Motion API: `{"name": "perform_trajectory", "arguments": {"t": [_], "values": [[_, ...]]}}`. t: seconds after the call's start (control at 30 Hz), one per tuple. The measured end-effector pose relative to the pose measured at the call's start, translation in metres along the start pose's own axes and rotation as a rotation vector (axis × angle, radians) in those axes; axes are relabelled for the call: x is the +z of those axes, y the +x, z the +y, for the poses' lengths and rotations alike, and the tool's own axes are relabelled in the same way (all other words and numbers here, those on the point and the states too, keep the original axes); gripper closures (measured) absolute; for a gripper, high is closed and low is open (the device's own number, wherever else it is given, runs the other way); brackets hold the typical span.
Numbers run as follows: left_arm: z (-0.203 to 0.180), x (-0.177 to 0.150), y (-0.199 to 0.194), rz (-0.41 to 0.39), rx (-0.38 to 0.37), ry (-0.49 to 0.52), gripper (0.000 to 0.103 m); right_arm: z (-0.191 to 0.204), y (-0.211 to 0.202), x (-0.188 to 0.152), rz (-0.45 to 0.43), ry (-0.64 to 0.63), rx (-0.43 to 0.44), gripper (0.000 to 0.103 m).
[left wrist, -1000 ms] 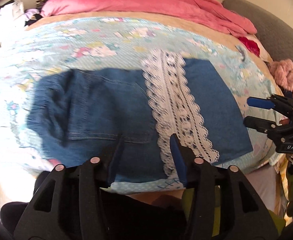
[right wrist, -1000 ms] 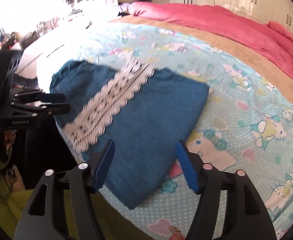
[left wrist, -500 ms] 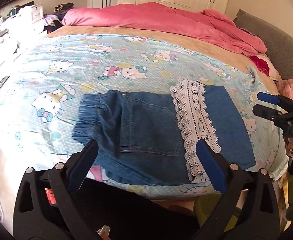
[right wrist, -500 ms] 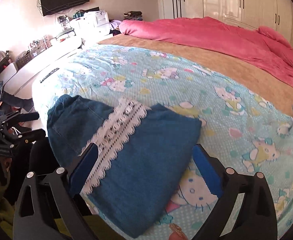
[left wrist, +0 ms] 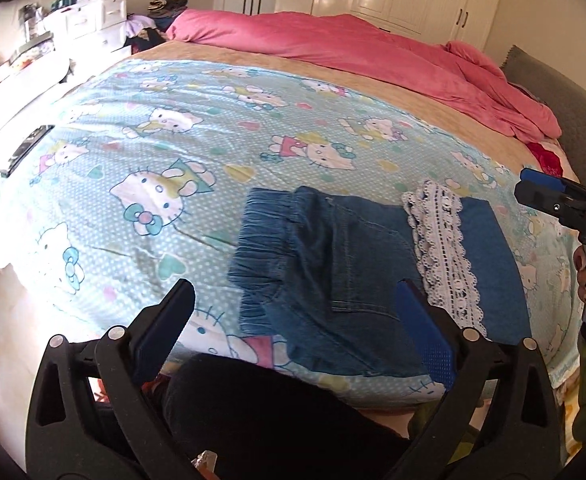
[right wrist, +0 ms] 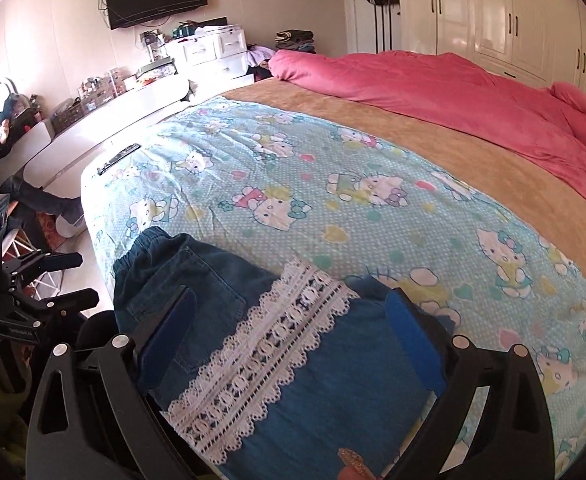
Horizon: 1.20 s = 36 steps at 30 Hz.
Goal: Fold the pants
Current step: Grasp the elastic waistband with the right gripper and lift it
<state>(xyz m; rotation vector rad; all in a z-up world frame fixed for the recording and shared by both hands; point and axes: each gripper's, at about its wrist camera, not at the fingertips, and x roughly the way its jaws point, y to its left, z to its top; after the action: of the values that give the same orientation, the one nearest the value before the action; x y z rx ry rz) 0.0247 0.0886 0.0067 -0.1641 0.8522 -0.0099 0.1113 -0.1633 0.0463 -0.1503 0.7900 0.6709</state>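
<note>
Folded blue denim pants (left wrist: 349,264) with a white lace band (left wrist: 445,256) lie flat near the front edge of the bed; they also show in the right wrist view (right wrist: 277,340). The elastic waistband (left wrist: 259,248) is at the left end. My left gripper (left wrist: 293,320) is open and empty, held above and in front of the pants. My right gripper (right wrist: 289,328) is open and empty over the lace band (right wrist: 261,356). The right gripper also shows at the right edge of the left wrist view (left wrist: 553,196). The left gripper shows at the left edge of the right wrist view (right wrist: 65,280).
The bed has a light-blue cartoon-cat sheet (left wrist: 197,152), a tan blanket (right wrist: 433,140) and a pink duvet (right wrist: 433,84) at the far side. A dark remote (left wrist: 25,150) lies near the bed's left edge. A white desk (right wrist: 105,120), drawers and wardrobes line the walls.
Both grippers have opened wide and pulled back and up from the pants. The pants stay folded on the bed.
</note>
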Motion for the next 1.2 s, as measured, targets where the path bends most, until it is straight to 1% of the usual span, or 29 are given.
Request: {"name": "perform_trajectory", "arguments": {"t": [0.03,0.33,0.5,0.63,0.77,0.9,0.97,1.0,1.07,1.13,1.2], "values": [[0.004,0.000,0.001,0.000,0.002,-0.009,0.010,0.002,0.002,0.002,-0.002,-0.007,0.002,0.004],[0.036,-0.005,0.001,0.004,0.017,-0.097,0.010,0.020,0.033,0.026,0.031,-0.060,0.064,0.004],[0.046,-0.005,0.003,0.009,0.024,-0.123,0.010,0.028,0.052,0.043,0.073,-0.076,0.130,0.004],[0.049,-0.009,0.014,0.045,0.001,-0.154,0.010,0.041,0.071,0.057,0.116,-0.124,0.161,0.004],[0.042,-0.013,0.022,0.066,-0.034,-0.143,0.010,0.055,0.089,0.067,0.153,-0.163,0.202,0.004],[0.036,-0.015,0.030,0.085,-0.067,-0.141,0.010,0.075,0.116,0.074,0.228,-0.227,0.272,0.005],[0.031,-0.017,0.036,0.103,-0.082,-0.142,0.010,0.084,0.132,0.075,0.271,-0.253,0.291,0.005],[0.029,-0.018,0.037,0.109,-0.083,-0.137,0.010,0.088,0.139,0.074,0.295,-0.260,0.297,0.005],[0.026,-0.019,0.041,0.121,-0.083,-0.131,0.017,0.094,0.153,0.073,0.337,-0.268,0.319,0.005],[0.023,-0.019,0.045,0.130,-0.091,-0.125,0.020,0.101,0.162,0.072,0.362,-0.276,0.338,0.005],[0.022,-0.018,0.048,0.140,-0.084,-0.123,0.025,0.106,0.167,0.070,0.380,-0.287,0.350,0.005]]}}
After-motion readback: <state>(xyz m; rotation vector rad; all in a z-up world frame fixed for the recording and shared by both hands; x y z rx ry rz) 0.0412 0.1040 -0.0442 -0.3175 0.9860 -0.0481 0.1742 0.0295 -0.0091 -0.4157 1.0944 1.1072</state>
